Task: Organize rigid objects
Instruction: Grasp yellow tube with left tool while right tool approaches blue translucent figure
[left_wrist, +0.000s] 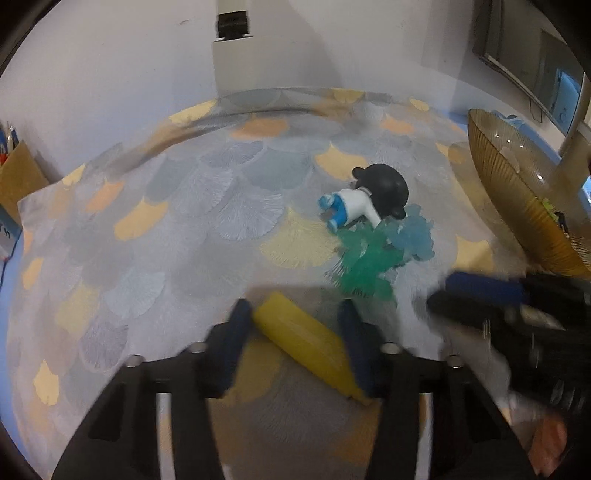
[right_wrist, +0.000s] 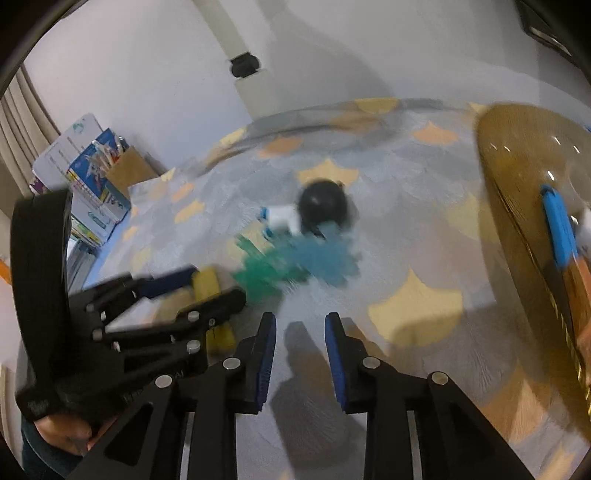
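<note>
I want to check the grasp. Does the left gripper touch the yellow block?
Touching. In the left wrist view both fingers of the left gripper meet the sides of the yellow block, with no gap visible.

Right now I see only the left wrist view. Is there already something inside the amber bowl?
Observer: Yes. In the right wrist view the amber bowl holds a long blue piece.
Operator: The right gripper is blurred for me. Does it carry anything?
Observer: No. The right gripper has nothing between its fingers; only tablecloth shows there.
Operator: Does that view show my yellow block?
Observer: Partly; the left gripper hides much of the yellow block.
</note>
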